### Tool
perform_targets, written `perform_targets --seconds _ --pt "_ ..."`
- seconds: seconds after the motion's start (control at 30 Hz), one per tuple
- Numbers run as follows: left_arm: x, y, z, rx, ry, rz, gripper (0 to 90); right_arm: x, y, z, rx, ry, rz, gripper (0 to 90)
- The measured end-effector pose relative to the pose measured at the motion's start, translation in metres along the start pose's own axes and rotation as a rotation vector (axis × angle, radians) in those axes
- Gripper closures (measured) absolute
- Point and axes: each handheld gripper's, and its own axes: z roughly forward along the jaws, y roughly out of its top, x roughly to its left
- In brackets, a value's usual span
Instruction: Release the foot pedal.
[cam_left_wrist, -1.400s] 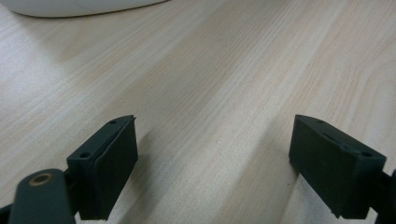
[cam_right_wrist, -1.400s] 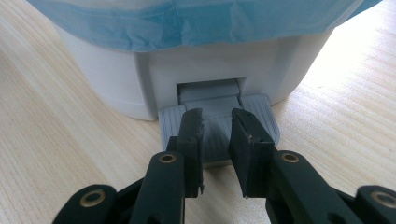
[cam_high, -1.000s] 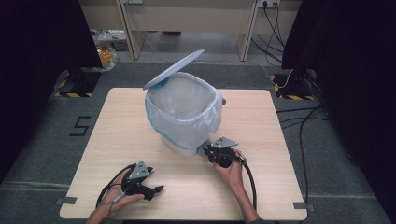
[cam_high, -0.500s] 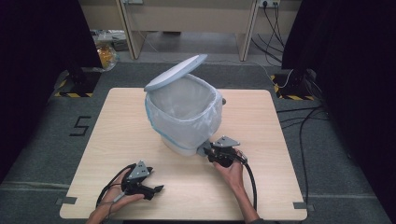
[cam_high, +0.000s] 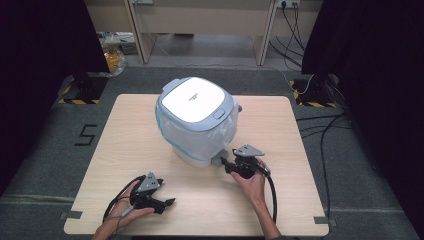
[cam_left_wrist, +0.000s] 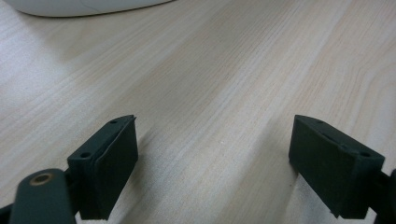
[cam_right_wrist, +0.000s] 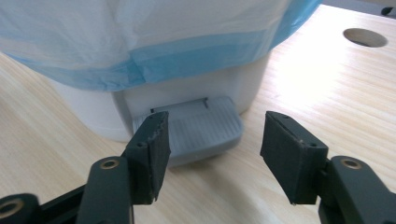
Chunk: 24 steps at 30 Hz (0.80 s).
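Lid down: right gripper (cam_right_wrist: 212, 156) has just been opening, jaws now half apart and empty at the grey pedal (cam_right_wrist: 196, 128).

Pedal bin (cam_high: 196, 120), mid-table, looks light and slippery under its bag; press the stiff pedal rather than grip.

Black grippers (cam_high: 223, 164) w/ grey plates, black cables, bare forearms.

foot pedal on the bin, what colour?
Grey, ribbed foot pedal at the white bin's base; clearest in the right gripper view.
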Motion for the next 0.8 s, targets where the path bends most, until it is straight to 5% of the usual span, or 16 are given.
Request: perform_targets --seconds 0.3,0.8 --pt "0.0 0.0 0.0 -0.002 0.002 -0.001 14.8 -0.005 -0.002 -0.022 -0.002 -0.008 0.0 39.4" --pt "0.0 0.0 0.0 -0.003 0.003 -0.001 14.9 -0.008 -0.029 -0.045 0.046 -0.012 0.035 32.1"
